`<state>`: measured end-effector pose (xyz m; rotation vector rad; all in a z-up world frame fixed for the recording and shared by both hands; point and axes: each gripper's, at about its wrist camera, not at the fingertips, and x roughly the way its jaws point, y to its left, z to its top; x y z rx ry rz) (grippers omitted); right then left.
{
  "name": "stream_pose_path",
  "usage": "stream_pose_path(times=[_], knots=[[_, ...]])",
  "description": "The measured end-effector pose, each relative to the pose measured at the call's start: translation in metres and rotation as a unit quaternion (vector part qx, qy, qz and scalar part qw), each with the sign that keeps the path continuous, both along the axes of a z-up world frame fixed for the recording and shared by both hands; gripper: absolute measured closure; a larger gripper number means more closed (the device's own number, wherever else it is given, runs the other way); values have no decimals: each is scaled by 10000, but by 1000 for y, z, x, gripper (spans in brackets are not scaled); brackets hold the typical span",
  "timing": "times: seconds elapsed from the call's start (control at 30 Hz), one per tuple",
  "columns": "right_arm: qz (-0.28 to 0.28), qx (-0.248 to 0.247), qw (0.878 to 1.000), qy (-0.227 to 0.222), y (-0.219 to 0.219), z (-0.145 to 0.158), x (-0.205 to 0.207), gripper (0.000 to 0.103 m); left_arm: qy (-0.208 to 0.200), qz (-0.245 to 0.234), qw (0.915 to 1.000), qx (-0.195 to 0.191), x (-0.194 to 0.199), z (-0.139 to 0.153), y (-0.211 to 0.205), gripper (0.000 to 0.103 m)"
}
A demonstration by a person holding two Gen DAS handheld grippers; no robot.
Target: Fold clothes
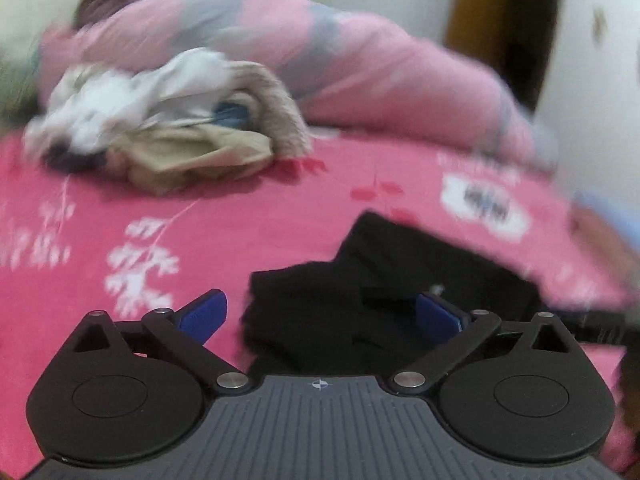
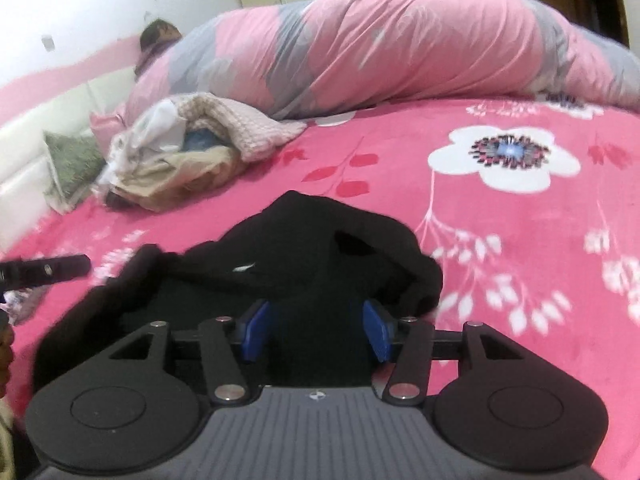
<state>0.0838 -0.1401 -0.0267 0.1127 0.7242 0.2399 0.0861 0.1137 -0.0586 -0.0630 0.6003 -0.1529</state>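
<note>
Black garment (image 2: 304, 248) lies crumpled on the pink bed (image 2: 500, 240) near its front edge. The right claw (image 2: 316, 330), half open, straddles the cloth; the left claw (image 1: 320, 314) gapes wide, gripping nothing. Only the right view shows the clothes pile (image 2: 180, 160) sharply.

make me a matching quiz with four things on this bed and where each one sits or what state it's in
Things:
1. black garment
2. heap of unfolded white, beige and pink clothes
3. pink and grey quilt
4. left claw

Places or states:
A. rolled up along the far side of the bed
B. open, its blue pads wide apart
C. crumpled on the pink floral bedspread right in front of both claws
D. piled against the quilt, beyond the black garment

Pairs: 1-C, 2-D, 3-A, 4-B
</note>
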Motion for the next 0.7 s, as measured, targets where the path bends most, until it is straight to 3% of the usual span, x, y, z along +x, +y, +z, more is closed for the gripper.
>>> stream_pose_path(times=[0.03,0.07,0.1,0.13,0.17,0.2,0.23,0.33,0.5,0.7], knots=[[-27,-71,10000,-28,2,1,5,51,48,126,9995,302,4,-5,-8,11],[-40,-135,9999,-19,4,-1,9,62,97,254,9978,603,8,-10,-17,21],[-34,-160,9999,52,5,-5,12,83,145,381,9951,904,11,-15,-25,53],[-61,-132,9999,82,4,-7,13,90,193,508,9912,1204,15,-20,-33,68],[-117,-75,9999,59,2,-7,10,95,265,618,9938,890,15,-19,-25,73],[-136,19,9999,-10,-1,-4,6,98,337,727,9952,570,14,-18,-17,88],[-162,133,9997,-113,-6,0,-1,98,295,848,9951,407,10,-14,-9,93],[-294,480,9980,-299,-25,14,-25,102,-67,1196,9928,33,-7,1,17,98],[-623,1400,9877,-304,-73,29,-67,102,-59,1625,9864,-231,-36,7,54,100],[-1082,2017,9734,73,-110,9,-100,102,-48,2135,9754,-547,-70,13,97,102]])
